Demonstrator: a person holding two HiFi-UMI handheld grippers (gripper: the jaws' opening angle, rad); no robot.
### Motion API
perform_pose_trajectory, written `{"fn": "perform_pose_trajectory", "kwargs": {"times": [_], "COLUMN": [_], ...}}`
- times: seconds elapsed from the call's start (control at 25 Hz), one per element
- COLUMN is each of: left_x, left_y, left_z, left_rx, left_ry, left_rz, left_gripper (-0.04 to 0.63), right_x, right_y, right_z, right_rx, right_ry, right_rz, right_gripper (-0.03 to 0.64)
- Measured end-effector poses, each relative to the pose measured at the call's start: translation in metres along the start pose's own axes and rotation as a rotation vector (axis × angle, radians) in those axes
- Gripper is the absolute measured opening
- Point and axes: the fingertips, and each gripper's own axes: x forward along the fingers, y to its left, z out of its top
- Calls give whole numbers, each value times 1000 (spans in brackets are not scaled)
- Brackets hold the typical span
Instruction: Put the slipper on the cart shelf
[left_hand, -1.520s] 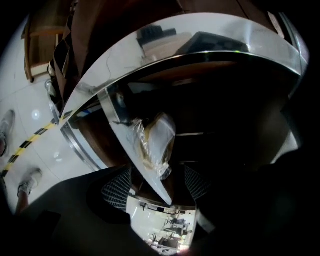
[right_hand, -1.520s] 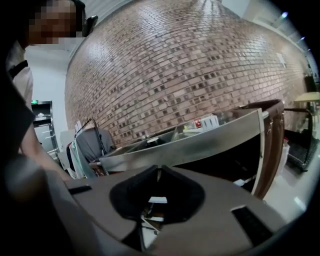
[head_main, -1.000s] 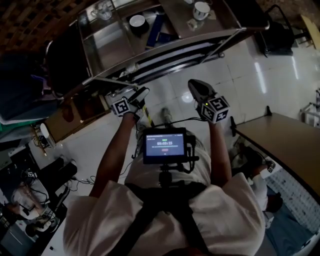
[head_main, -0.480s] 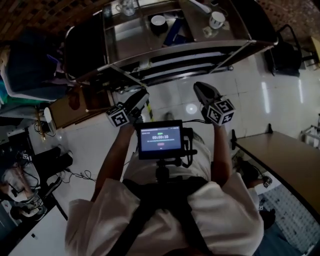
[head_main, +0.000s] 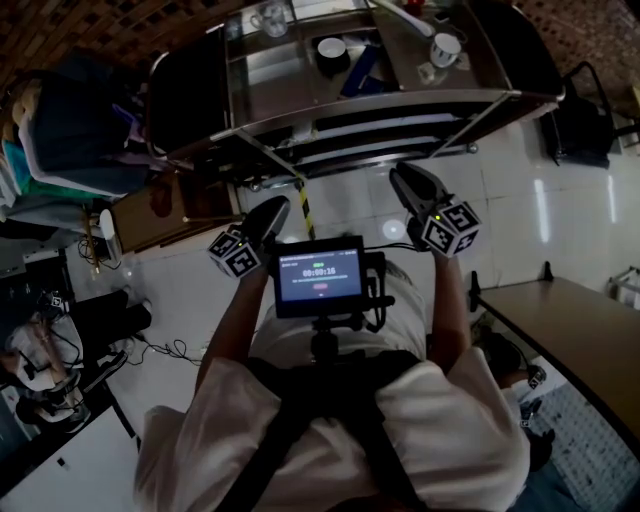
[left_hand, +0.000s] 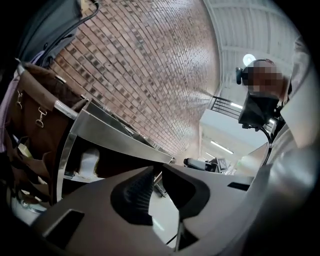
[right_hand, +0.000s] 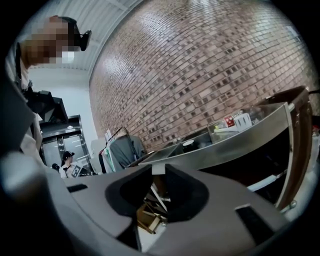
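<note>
White shirt (head_main: 460, 420) and dark harness (head_main: 285, 430) sit nearest the head camera, with a small lit screen (head_main: 320, 277) on the chest mount just beyond. Ahead of the screen, the left tool (head_main: 272, 211) and the right tool (head_main: 405, 180) are held out either side of it, well apart. Both are over pale tiled floor (head_main: 520, 200) and short of the cart (head_main: 400, 102). Jaws on the left tool have just been closing; they are now nearly together, only a slit of floor showing, nothing between them. Jaws on the right tool are clenched too, tips meeting, empty. Wooden bench (head_main: 585, 330) off to the near right. Steel cart stands straight ahead, beyond both tools. Its top deck (head_main: 290, 95) carries a cup (head_main: 446, 47) at the far right and a dark bowl (head_main: 331, 47) near the middle. Left gripper view shows a pale shape on the shelf (left_hand: 72, 174) under the top deck, at the left of that view. It reads as the slipper (left_hand: 90, 161), apart from both tools, too dim for more detail. Brown bag (left_hand: 30, 115) with buckles just left of the cart frame. Red brick wall (left_hand: 150, 65) behind the cart, farthest back.
</note>
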Motion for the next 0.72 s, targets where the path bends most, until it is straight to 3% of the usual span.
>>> {"fn": "perform_pose_trajectory", "kwargs": {"times": [0.16,0.52,0.72], "left_x": [-6,-24,-33], "left_y": [7,32,44], "left_z": [-17,-35,-44], "left_rx": [34,-63,-109], "left_ry": [40,6,-4], "left_rz": [50,140,169], "left_gripper": [29,23,23], "right_x": [-1,-5,-4], "right_y": [1,1,-6], "right_z": [-6,-38,-46], "right_rx": [0,-105,-90], "right_ry": [-7,76,82], "right_rz": [-15,-75,-127], "right_gripper": [114,110,94]}}
